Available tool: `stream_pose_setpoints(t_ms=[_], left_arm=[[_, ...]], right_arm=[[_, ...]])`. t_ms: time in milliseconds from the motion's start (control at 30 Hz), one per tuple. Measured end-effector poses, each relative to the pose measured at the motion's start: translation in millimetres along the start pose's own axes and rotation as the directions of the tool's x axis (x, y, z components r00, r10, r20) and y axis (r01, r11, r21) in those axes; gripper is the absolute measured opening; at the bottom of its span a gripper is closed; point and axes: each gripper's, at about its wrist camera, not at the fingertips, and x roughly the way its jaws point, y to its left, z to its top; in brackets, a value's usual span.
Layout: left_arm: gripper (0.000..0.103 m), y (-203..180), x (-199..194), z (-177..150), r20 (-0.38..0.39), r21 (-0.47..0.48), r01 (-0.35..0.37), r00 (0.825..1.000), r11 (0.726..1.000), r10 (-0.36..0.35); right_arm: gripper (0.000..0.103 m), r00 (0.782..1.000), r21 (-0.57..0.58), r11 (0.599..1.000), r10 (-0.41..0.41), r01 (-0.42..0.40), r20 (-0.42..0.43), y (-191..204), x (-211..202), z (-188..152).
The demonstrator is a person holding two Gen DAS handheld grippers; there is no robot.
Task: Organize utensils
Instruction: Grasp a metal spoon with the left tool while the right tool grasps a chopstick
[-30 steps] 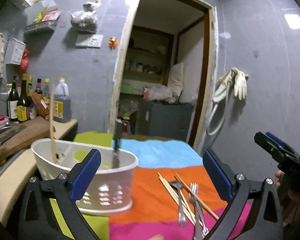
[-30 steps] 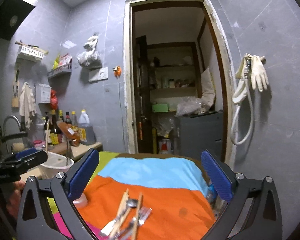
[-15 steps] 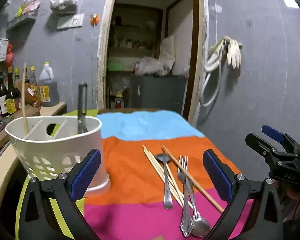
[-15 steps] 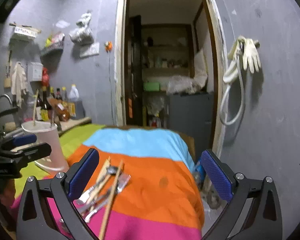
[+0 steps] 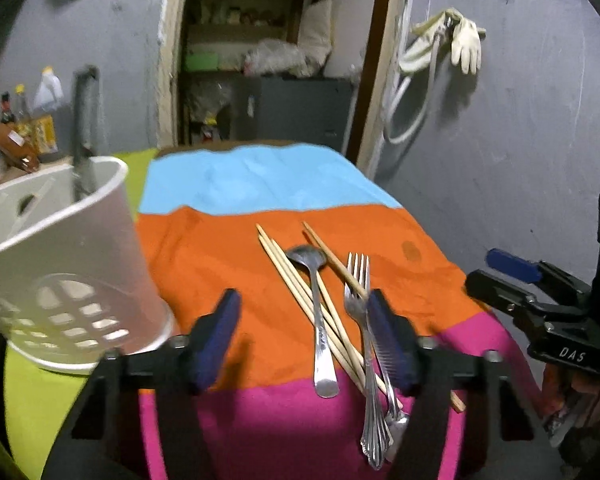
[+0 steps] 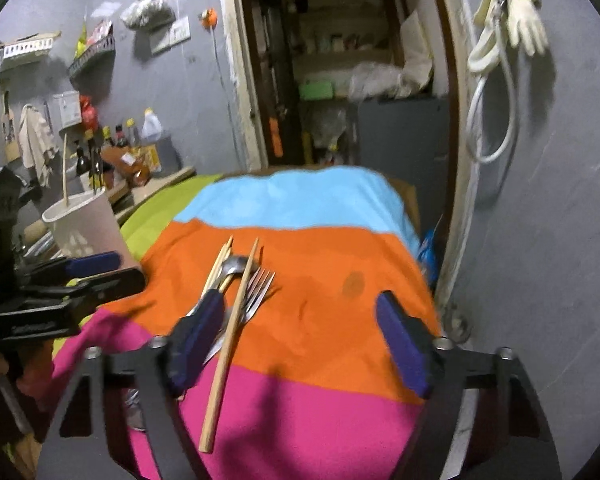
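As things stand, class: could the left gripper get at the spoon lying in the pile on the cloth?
Probably yes: the left gripper is open and the spoon lies between its fingers on top of the chopsticks, nothing covering it.

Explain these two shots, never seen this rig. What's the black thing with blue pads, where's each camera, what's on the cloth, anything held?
No robot here: a person holds a two-finger gripper in each hand, and each carries a fisheye camera looking forward along its fingers.

In the left view, the left gripper fills the bottom of the picture, blue pads apart. In the right view, the right gripper does the same. Each view also catches the other gripper at its edge.

On the striped cloth lies a loose pile: wooden chopsticks, a spoon and forks. A white holder stands to the left, already holding a dark-handled utensil and a chopstick.

Both grippers are open; neither holds anything.
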Motion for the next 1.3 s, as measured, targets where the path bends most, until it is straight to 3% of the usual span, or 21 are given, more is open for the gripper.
stream_pose_setpoints(t_ms=[133,200,367,533,700,800,833,967,1067,1300], left_arm=[[0.030,2,17,4,-0.068,-0.013,0.051,0.996,0.999,-0.052],[0.026,4,23,5,-0.088,-0.021,0.066,0.994,0.998,-0.067],[0.024,4,35,11,-0.128,-0.014,0.075,0.989,0.997,-0.076],[0.018,7,54,16,-0.197,-0.021,0.052,0.979,0.998,-0.055],[0.013,7,65,13,-0.251,-0.020,0.043,0.967,0.999,-0.047],[0.009,10,67,13,-0.263,-0.039,0.047,0.963,0.998,-0.056],[0.004,11,67,13,-0.263,-0.042,0.048,0.963,0.998,-0.057],[0.003,12,66,14,-0.264,-0.068,0.047,0.962,0.997,-0.064],[0.003,15,56,13,-0.231,-0.093,0.037,0.971,0.995,-0.058],[0.003,20,28,-4,-0.208,-0.084,-0.020,0.978,0.996,0.002]], right_arm=[[0.039,0.996,-0.016,0.999,0.038,-0.039,-0.086,8,14,-2],[0.032,0.989,-0.025,0.997,0.070,-0.073,-0.127,15,20,-4],[0.030,0.975,-0.053,0.992,0.102,-0.114,-0.196,30,32,-7],[0.026,0.957,-0.068,0.993,0.078,-0.100,-0.280,35,48,-11],[0.009,0.949,-0.035,0.994,0.087,-0.103,-0.304,29,54,-12],[0.006,0.952,-0.021,0.995,0.084,-0.094,-0.295,23,52,-11],[0.006,0.953,-0.017,0.996,0.082,-0.091,-0.290,21,51,-11],[0.006,0.957,-0.005,0.997,0.075,-0.080,-0.279,17,50,-11],[0.006,0.961,-0.007,0.998,0.062,-0.067,-0.269,17,49,-11],[0.006,0.963,0.000,0.998,0.055,-0.057,-0.263,14,48,-11]])
